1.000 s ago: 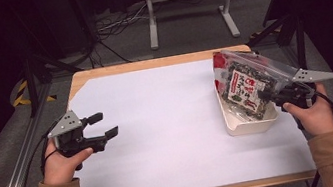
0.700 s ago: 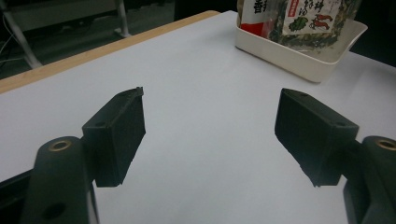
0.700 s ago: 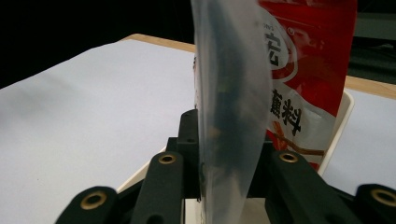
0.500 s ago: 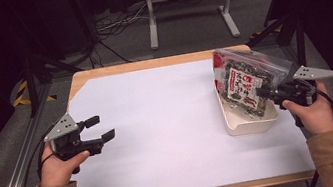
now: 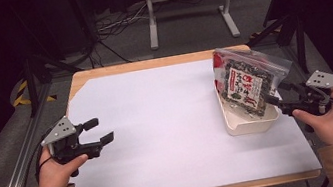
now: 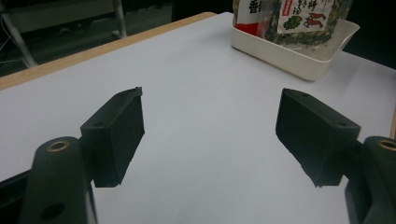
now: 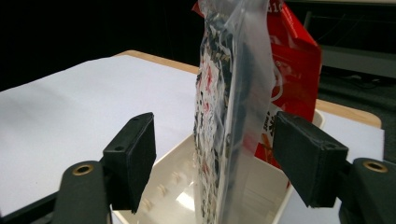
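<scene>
You are bringing your right claw (image 5: 277, 100) in against the clear snack bag (image 5: 246, 81), which a second ago it was gripping near the edge; now its jaws are standing released on either side of the bag's edge, not pinching it. That suggests you are resetting your grip before lifting. The bag is leaning upright in the white tray (image 5: 250, 124) at the table's (image 5: 171, 138) right side. Your right hand (image 5: 328, 121) is holding level, pointing left. Your left claw (image 5: 98, 132) is hovering released over bare table, well apart from the tray
</scene>
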Demonstrator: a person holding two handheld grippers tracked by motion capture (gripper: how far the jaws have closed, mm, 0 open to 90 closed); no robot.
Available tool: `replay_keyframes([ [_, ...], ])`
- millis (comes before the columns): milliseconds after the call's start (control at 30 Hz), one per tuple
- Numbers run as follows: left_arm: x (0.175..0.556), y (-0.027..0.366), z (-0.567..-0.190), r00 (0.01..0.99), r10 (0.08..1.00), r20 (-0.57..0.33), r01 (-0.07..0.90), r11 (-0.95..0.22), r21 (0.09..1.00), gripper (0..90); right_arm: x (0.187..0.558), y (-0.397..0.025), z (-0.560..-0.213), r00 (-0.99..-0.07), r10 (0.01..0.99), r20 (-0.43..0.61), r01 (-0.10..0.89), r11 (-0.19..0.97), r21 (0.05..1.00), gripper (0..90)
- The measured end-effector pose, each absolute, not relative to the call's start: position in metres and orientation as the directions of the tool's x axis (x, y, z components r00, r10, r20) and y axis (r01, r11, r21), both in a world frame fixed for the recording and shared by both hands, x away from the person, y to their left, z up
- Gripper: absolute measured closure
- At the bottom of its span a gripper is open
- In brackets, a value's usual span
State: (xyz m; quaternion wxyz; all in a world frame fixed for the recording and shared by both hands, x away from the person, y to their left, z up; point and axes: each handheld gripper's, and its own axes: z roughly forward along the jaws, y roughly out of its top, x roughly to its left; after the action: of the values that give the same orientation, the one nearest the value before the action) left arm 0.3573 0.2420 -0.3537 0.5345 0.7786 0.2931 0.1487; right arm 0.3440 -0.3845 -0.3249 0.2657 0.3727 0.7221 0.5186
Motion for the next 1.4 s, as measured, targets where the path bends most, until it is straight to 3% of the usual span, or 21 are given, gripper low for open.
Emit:
replay_keyframes([
  [400, 0.358, 0.241, -0.354, 0.791, 0.607, -0.082, 0.293, -0.257, 0.921, 23.9, 0.313, -0.385, -0.309, -0.576, 0.817, -0.029, 0.270, 0.224, 0.936, 30.2],
  [700, 0.356, 0.238, -0.354, 0.795, 0.602, -0.077, 0.291, -0.267, 0.919, 23.9, 0.299, -0.354, -0.300, -0.659, 0.752, -0.020, 0.266, 0.257, 0.929, 32.5],
  [1400, 0.348, 0.243, -0.359, 0.809, 0.579, -0.104, 0.309, -0.267, 0.913, 23.2, 0.323, -0.276, -0.313, -0.761, 0.649, 0.005, 0.201, 0.228, 0.953, 24.1],
])
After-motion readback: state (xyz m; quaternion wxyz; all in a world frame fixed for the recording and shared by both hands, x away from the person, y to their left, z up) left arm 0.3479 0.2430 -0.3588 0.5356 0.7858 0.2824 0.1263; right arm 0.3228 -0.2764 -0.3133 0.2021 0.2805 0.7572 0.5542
